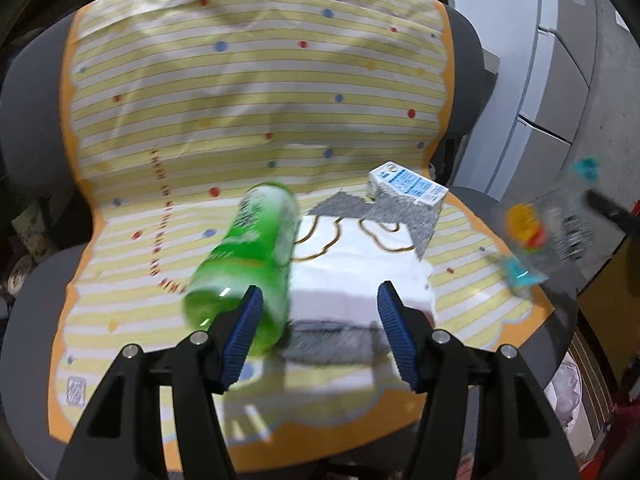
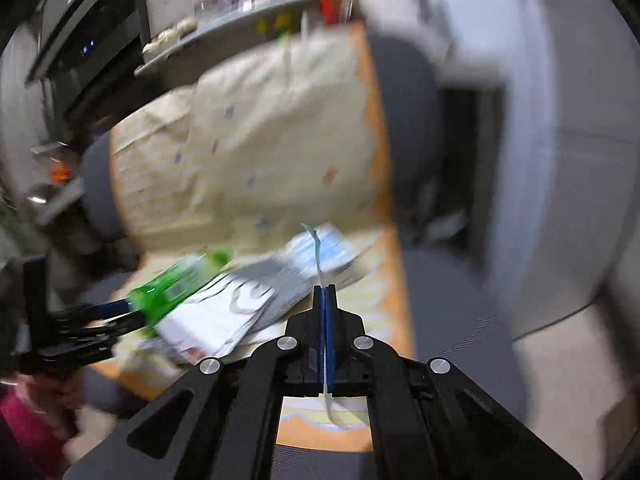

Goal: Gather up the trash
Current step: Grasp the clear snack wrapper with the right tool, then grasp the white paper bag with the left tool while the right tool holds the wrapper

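A green can lies on its side on the striped chair cushion, its base touching the left finger of my open left gripper. A white and grey folded paper bag lies between the jaws. A small white and blue carton sits behind it. My right gripper is shut on a thin clear plastic wrapper; in the left wrist view the wrapper shows blurred at the right, clear with coloured print. The can, the bag and the carton show blurred in the right wrist view.
The cushion covers a grey office chair. Grey drawer cabinets stand at the right. A cluttered shelf and a dark monitor are behind the chair. A white bag sits on the floor at the lower right.
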The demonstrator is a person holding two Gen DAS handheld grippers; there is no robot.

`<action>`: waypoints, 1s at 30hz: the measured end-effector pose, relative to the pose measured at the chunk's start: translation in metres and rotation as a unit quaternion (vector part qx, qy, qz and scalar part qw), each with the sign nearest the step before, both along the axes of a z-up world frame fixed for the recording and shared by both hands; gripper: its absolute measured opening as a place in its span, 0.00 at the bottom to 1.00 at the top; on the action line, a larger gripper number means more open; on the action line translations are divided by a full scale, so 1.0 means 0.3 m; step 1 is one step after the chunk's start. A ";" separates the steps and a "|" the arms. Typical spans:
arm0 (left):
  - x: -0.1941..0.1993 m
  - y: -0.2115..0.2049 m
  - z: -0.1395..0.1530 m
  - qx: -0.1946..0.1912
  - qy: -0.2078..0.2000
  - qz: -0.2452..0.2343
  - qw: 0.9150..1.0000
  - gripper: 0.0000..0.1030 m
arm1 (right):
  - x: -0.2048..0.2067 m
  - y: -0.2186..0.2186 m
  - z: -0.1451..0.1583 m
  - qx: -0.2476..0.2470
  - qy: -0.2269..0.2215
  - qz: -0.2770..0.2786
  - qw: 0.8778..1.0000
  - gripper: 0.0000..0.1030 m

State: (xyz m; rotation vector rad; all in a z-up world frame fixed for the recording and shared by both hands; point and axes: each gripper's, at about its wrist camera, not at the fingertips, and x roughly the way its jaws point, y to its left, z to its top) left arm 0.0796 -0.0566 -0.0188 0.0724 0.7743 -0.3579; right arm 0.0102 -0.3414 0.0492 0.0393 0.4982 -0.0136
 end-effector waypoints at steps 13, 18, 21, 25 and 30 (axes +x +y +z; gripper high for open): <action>0.013 -0.172 -0.054 0.026 0.018 -0.058 0.998 0.60 | -0.131 0.025 -0.027 0.030 -0.011 -0.051 0.998 0.01; 0.115 -0.251 -0.136 0.078 0.064 -0.054 0.993 0.60 | -0.139 0.005 -0.038 0.036 -0.006 -0.050 0.998 0.01; 0.146 -0.248 -0.173 0.082 0.085 -0.053 0.992 0.54 | -0.138 -0.004 -0.050 0.037 -0.001 -0.051 0.998 0.01; 0.154 -0.213 -0.155 0.051 0.085 -0.050 0.994 0.27 | -0.137 -0.010 -0.058 0.040 -0.002 -0.051 0.998 0.01; 0.142 -0.167 -0.050 0.017 0.037 -0.047 0.998 0.00 | -0.140 -0.014 -0.064 0.043 0.000 -0.055 0.998 0.01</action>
